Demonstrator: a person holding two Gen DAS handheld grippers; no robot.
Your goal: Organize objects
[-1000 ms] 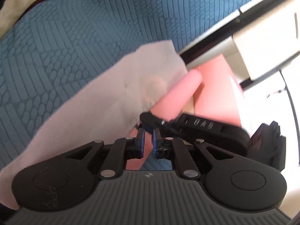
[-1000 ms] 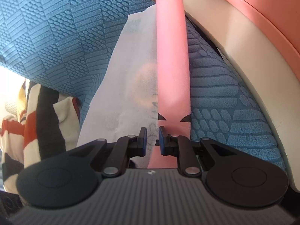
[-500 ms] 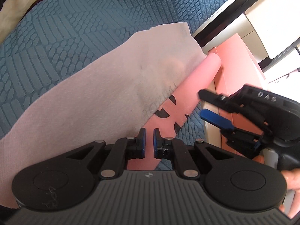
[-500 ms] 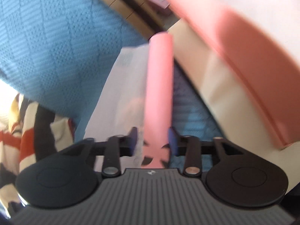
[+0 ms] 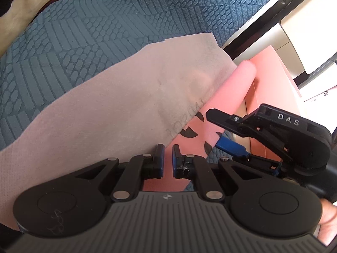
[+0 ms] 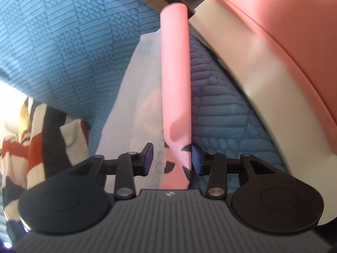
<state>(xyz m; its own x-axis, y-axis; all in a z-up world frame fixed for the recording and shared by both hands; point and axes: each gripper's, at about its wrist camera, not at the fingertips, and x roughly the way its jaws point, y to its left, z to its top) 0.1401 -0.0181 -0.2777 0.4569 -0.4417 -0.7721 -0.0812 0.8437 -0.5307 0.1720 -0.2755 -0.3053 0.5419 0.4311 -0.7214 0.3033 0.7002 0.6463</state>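
Note:
A pink rolled sheet with black marks [image 5: 227,97] lies along the edge of a pale tissue sheet [image 5: 109,113] on a blue quilted cover [image 5: 84,25]. My left gripper [image 5: 167,160] is shut, its pads over the near end of the pink roll and tissue edge. My right gripper [image 6: 171,160] is open, its jaws either side of the pink roll [image 6: 174,67], which rests against the right pad. The right gripper also shows in the left wrist view [image 5: 219,126], open beside the roll.
A pink box lid [image 5: 271,78] and cream furniture edge [image 6: 252,88] lie to the right of the roll. A striped red, black and white cloth [image 6: 38,135] lies at the left. Dark frame bars [image 5: 259,21] run past the cover's far edge.
My right gripper has opened wide around the pink roll, after being shut on it a second ago. The left gripper stays shut on the roll's end.

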